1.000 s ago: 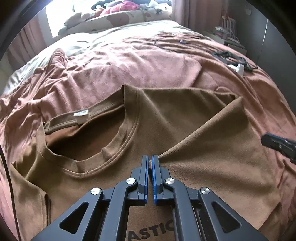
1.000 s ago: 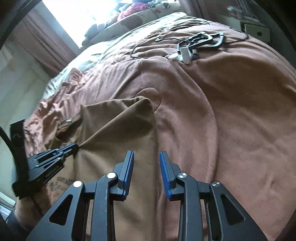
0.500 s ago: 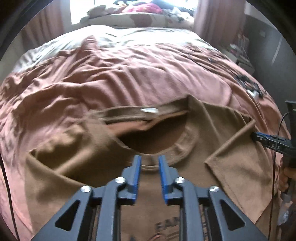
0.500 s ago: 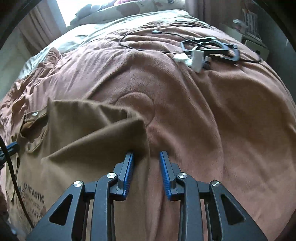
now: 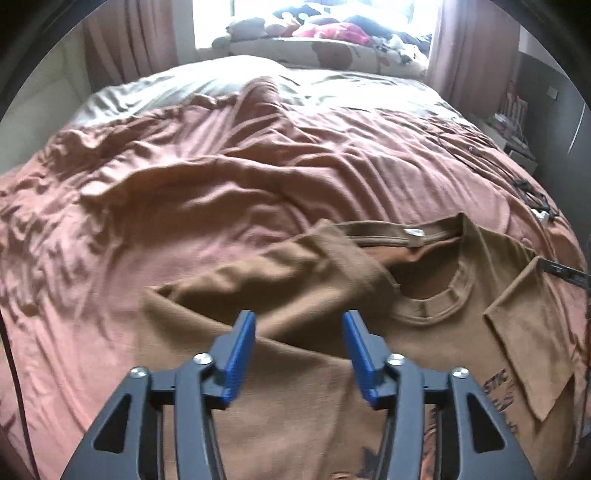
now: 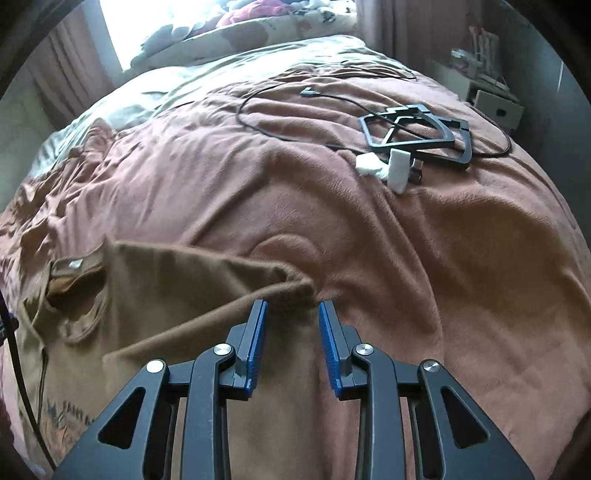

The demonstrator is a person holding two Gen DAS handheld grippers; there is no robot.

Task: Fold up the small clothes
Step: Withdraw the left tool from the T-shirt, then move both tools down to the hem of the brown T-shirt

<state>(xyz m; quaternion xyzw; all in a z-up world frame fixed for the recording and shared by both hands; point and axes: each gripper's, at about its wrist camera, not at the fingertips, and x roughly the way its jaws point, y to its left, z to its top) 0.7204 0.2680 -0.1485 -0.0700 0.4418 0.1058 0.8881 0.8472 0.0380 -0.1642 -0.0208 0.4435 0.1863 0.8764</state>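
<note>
A brown T-shirt (image 5: 436, 343) lies face up on the bed, collar towards the pillows, with a white label (image 5: 413, 232) at the neck. Its right side is folded inward over the printed chest. My left gripper (image 5: 298, 321) hovers over the rumpled left sleeve (image 5: 280, 273); its jaws are opening, and no cloth is pinched between the blue pads. My right gripper (image 6: 292, 308) stands partly open just above the T-shirt's (image 6: 166, 288) folded right edge (image 6: 295, 284), not pressing on it. Its tip (image 5: 565, 274) shows at the right edge of the left wrist view.
A pinkish-brown blanket (image 5: 221, 192) covers the bed, wrinkled on the left. A black frame (image 6: 417, 129), a black cable (image 6: 266, 125) and a white block (image 6: 398, 170) lie on its far right. Pillows and plush toys (image 5: 332, 33) sit under the window. A shelf (image 6: 495, 99) stands at the bed's right side.
My left gripper let go of the shirt front below the collar, opened, and swung left to the left sleeve. The right gripper shifted slightly along the folded edge, its gap unchanged.
</note>
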